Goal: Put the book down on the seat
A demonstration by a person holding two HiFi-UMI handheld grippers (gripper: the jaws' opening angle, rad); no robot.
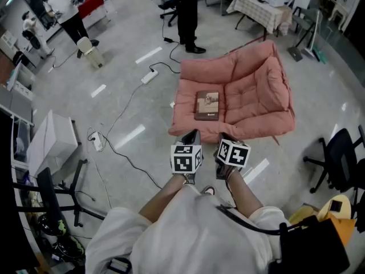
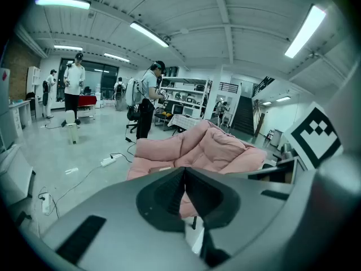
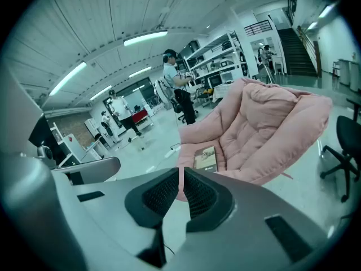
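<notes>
A brown book point(image 1: 207, 105) lies flat on the seat cushion of the pink floor sofa point(image 1: 256, 90), near its left side. The right gripper view shows the book point(image 3: 206, 158) in the same place on the sofa point(image 3: 265, 117). Both grippers hang side by side over the floor just short of the sofa's front edge, apart from the book. My left gripper point(image 1: 191, 136) is shut with nothing in it, its jaws meeting point(image 2: 184, 171) in front of the sofa point(image 2: 220, 145). My right gripper point(image 1: 226, 138) is also shut and empty point(image 3: 181, 171).
A power strip with cables point(image 1: 149, 76) lies on the floor left of the sofa. A black office chair point(image 1: 336, 158) stands at the right, a white cabinet point(image 1: 51, 141) at the left. A person point(image 1: 187, 16) stands behind the sofa, near a cloth-covered table point(image 1: 262, 10).
</notes>
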